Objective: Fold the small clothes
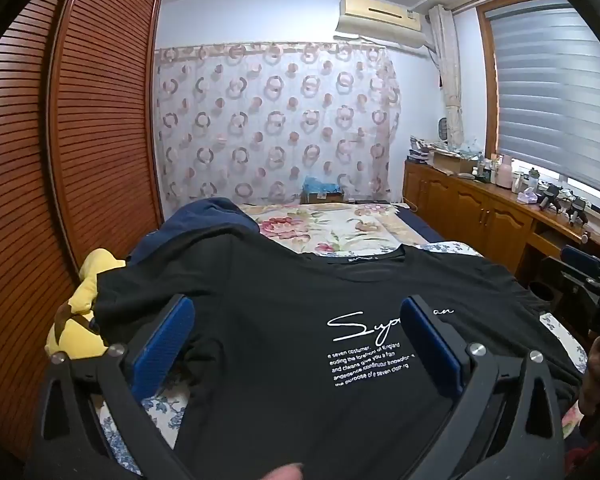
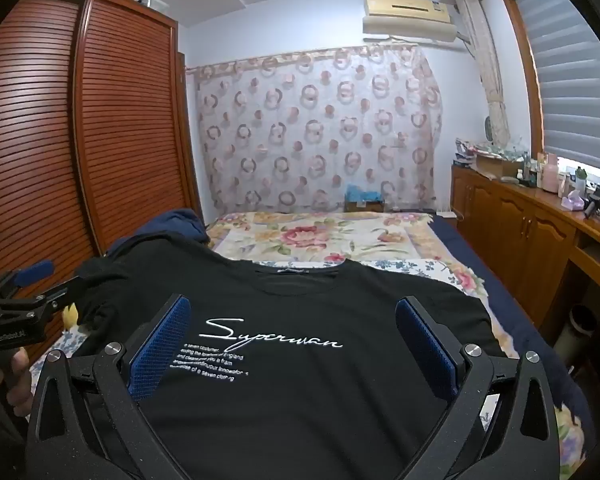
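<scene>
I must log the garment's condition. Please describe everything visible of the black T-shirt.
The black T-shirt lies front-up and spread on the floral bedspread, round collar away from the cameras. White script and small text lines are printed on the chest. Its fabric looks soft, the left sleeve rumpled. Both grippers hover open above it; none visibly grips it.

Both wrist views low, close over black T-shirt (image 1: 284,340), facing curtain (image 1: 276,120); shared bed (image 2: 320,236).

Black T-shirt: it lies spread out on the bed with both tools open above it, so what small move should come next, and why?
Probably lower the left tool onto the left sleeve area and close on it. The black T-shirt lies flat, print up, collar away, unfolded, and neither it nor the right tool holds any fabric, so a fold needs a grip first.
</scene>
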`<state>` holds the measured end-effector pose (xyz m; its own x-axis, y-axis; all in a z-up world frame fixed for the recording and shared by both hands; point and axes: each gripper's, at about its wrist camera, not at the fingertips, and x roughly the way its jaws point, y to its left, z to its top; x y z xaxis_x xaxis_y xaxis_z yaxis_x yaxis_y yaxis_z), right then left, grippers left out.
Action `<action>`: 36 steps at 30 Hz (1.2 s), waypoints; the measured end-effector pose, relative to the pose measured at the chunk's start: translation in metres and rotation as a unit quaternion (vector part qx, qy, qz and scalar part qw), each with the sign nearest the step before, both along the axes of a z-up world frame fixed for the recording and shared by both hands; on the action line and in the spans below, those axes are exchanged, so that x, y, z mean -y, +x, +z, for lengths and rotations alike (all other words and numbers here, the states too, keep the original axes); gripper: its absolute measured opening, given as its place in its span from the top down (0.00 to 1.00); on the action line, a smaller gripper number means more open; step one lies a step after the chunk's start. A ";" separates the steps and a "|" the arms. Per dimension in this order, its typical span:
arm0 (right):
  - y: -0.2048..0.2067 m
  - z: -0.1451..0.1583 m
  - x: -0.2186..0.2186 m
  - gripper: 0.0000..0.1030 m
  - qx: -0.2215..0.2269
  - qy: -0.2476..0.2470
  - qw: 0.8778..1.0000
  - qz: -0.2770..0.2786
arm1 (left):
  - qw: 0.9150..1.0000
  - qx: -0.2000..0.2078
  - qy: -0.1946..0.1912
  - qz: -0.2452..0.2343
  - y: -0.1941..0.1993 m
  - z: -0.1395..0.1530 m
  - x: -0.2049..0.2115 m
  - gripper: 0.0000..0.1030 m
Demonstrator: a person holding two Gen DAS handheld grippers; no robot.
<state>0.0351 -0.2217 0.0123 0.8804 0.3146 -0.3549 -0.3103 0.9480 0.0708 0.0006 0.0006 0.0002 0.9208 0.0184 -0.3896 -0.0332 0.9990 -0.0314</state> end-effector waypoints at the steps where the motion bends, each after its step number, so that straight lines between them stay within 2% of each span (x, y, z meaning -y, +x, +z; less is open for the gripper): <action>1: 0.000 0.000 0.000 0.00 0.001 0.001 1.000 0.000 | 1.000 0.001 0.001 0.000 0.000 0.000 0.000 0.00; 36: -0.001 0.001 -0.001 0.00 0.004 0.003 1.000 -0.001 | 1.000 0.010 0.008 -0.001 -0.005 0.009 0.000 0.00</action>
<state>0.0337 -0.2205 0.0131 0.8840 0.3143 -0.3460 -0.3080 0.9484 0.0747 -0.0047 0.0005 0.0094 0.9284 0.0223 -0.3709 -0.0303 0.9994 -0.0157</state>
